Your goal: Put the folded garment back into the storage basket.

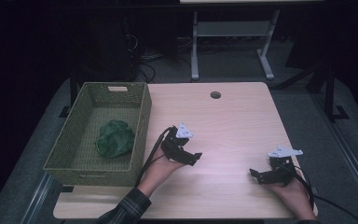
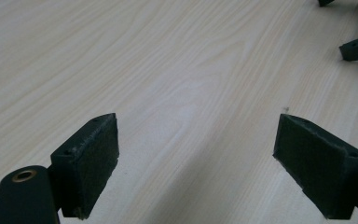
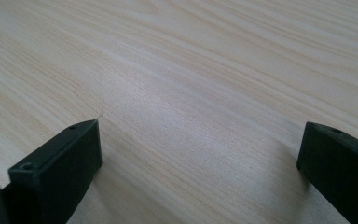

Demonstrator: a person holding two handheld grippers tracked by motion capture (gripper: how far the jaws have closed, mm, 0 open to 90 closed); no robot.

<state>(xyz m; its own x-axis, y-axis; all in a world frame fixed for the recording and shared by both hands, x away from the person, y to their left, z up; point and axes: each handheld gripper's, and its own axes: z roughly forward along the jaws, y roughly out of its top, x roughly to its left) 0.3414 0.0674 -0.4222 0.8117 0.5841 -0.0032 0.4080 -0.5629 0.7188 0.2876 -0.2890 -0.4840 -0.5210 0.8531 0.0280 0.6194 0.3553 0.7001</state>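
we hold the left gripper (image 1: 192, 157) just right of the green woven basket (image 1: 139, 122), its jaws spread wide over the bare wooden table (image 1: 223, 126) with nothing between them; the right gripper (image 1: 256, 174) rests near the table's right edge, likewise spread and empty; a crumpled green cloth (image 1: 115, 138) lies inside the basket; the small label on the basket's far rim is too small to read.

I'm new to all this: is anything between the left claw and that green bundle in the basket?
Yes. The green bundle lies on the floor of the woven basket, and the basket's right wall rises between it and the left claw, which is open over bare table. It would probably have to go over that wall.
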